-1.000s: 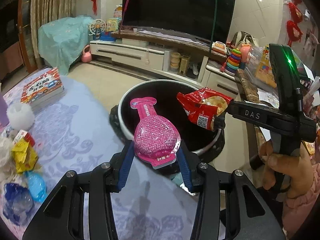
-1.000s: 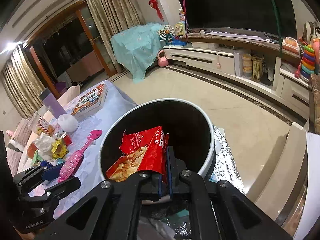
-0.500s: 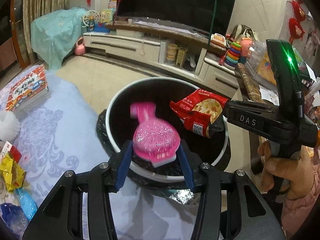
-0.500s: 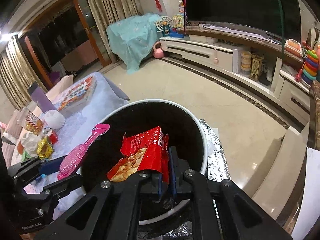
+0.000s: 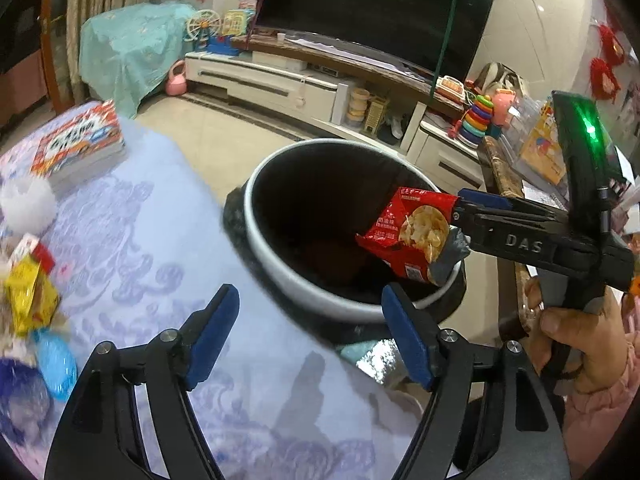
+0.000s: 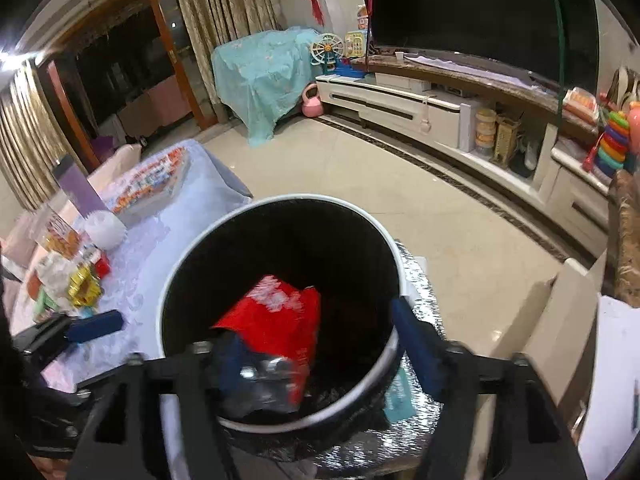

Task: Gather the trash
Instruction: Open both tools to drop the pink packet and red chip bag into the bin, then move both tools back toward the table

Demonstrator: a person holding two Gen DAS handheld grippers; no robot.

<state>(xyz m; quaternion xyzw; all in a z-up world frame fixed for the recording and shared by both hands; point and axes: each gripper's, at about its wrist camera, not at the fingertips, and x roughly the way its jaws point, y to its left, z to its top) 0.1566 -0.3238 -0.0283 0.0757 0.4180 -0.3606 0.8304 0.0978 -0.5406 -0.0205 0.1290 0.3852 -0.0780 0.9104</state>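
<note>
The white-rimmed trash bin point(image 5: 264, 248) with a black liner stands beside the table; it also shows in the right wrist view point(image 6: 168, 288). My left gripper point(image 5: 308, 328) is open and empty near the bin's near rim. My right gripper point(image 6: 316, 344) is open above the bin, seen from the side in the left wrist view point(image 5: 460, 208). A red chip bag point(image 6: 276, 320) is blurred, loose between the spread fingers over the bin mouth; it also shows in the left wrist view point(image 5: 412, 236) at the right gripper's tips. The pink pouch is out of sight.
Wrappers lie on the lavender tablecloth: a yellow one point(image 5: 32, 296), blue ones point(image 5: 56, 360) and a white ball point(image 5: 24, 204). A boxed book point(image 5: 80, 144) sits at the far table edge. A TV cabinet point(image 5: 280, 84) lines the back wall.
My left gripper opened and the pink pouch left it; it is no longer visible. My right gripper opened and the red chip bag came loose over the bin.
</note>
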